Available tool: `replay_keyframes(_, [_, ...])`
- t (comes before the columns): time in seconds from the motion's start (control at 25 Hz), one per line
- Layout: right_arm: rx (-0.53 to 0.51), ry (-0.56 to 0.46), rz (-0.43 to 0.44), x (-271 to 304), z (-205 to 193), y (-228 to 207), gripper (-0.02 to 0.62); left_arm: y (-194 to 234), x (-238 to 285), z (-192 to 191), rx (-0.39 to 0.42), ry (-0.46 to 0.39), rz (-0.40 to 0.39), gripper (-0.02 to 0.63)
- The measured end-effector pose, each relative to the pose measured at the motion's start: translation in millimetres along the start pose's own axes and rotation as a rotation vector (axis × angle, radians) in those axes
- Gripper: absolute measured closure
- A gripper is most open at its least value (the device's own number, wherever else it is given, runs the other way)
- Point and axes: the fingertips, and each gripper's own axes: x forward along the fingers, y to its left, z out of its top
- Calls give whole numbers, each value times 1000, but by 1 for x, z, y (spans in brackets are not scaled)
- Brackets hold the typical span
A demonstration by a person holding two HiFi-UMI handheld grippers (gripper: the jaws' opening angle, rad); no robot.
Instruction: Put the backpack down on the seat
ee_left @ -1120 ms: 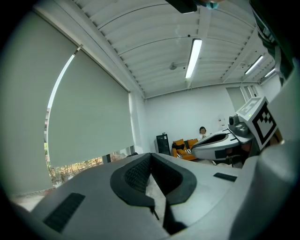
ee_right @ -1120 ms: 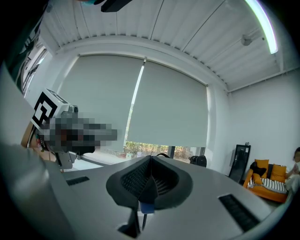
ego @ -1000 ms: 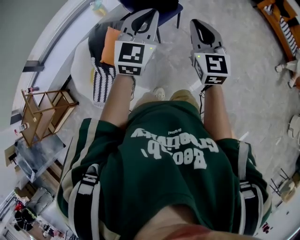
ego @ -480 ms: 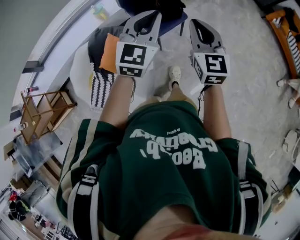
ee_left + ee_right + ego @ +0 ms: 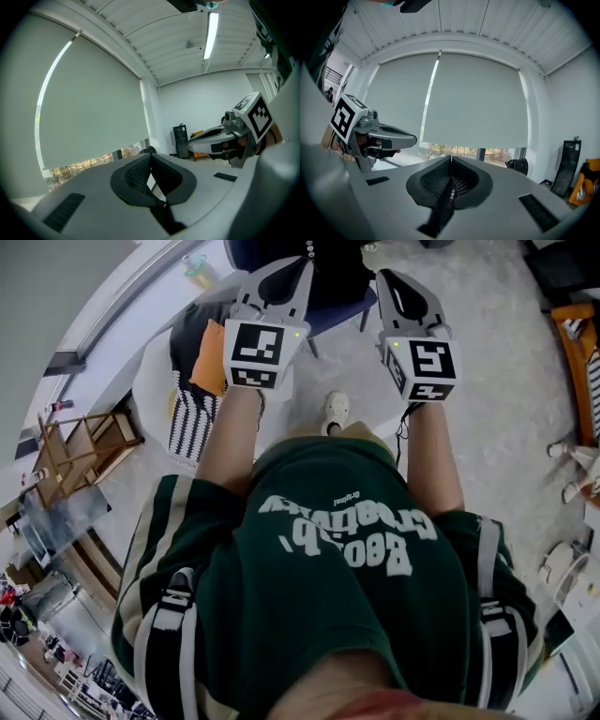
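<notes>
Head view: high, looking steeply down past dark-green printed T-shirt [image 5: 328, 549], both grippers close below. Camera on left gripper [image 5: 150, 157]: low behind own jaws, facing level toward pale grey roller blind [image 5: 89, 98]; right gripper [image 5: 191, 144] at frame right. Right gripper view: same blind, left gripper at frame left.

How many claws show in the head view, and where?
2. The left claw is at the upper left of the head view, and the right claw is beside it at the upper right. Both are shut with nothing held. None seems hidden.
</notes>
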Motion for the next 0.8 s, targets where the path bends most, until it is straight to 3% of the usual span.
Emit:
replay_keyframes(0.44, [55, -17, 78, 55, -12, -63, 564, 12, 79, -5, 18, 47, 57, 589])
replay_keyframes(0.8, [30, 11, 105, 132, -11, -68, 563, 74, 118, -30, -8, 80, 79, 589])
